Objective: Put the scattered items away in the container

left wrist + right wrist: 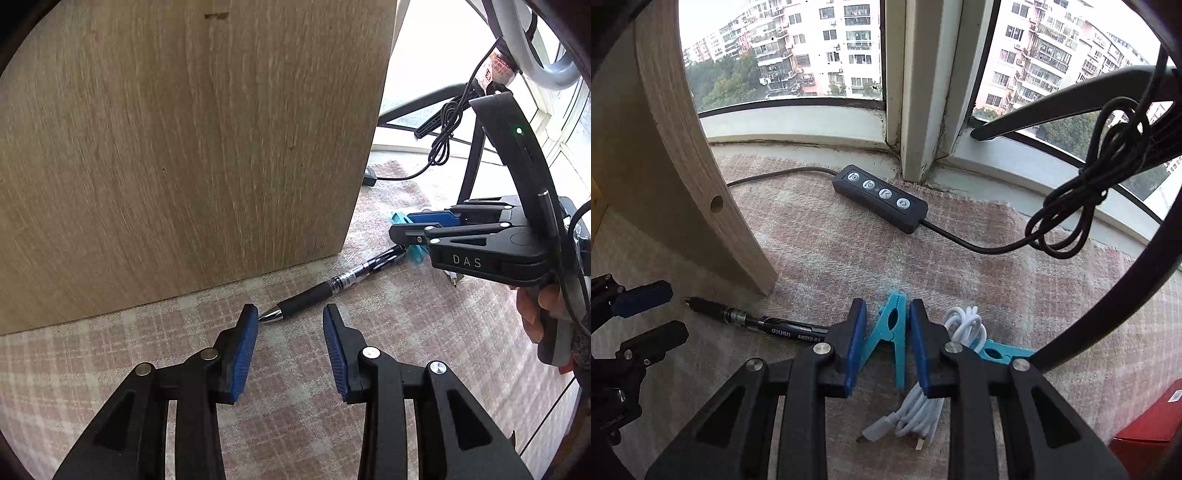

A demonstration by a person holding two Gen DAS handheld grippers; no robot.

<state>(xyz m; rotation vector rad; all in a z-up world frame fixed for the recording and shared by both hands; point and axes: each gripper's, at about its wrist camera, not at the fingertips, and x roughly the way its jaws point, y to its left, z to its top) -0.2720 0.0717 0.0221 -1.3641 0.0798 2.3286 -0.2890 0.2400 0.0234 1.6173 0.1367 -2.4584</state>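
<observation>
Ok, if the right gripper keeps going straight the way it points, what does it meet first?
Most likely the turquoise clothes peg lying on the cloth between the open right gripper fingers; depth is hard to judge here.

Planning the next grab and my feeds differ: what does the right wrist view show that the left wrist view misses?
Right wrist only: white USB cable, a second blue clip, the inline button controller, a red box corner.
Left wrist only: the wooden panel's broad face, the person's hand.
Both: black Deli pen, blue clothespin between the open right gripper, open left gripper.
</observation>
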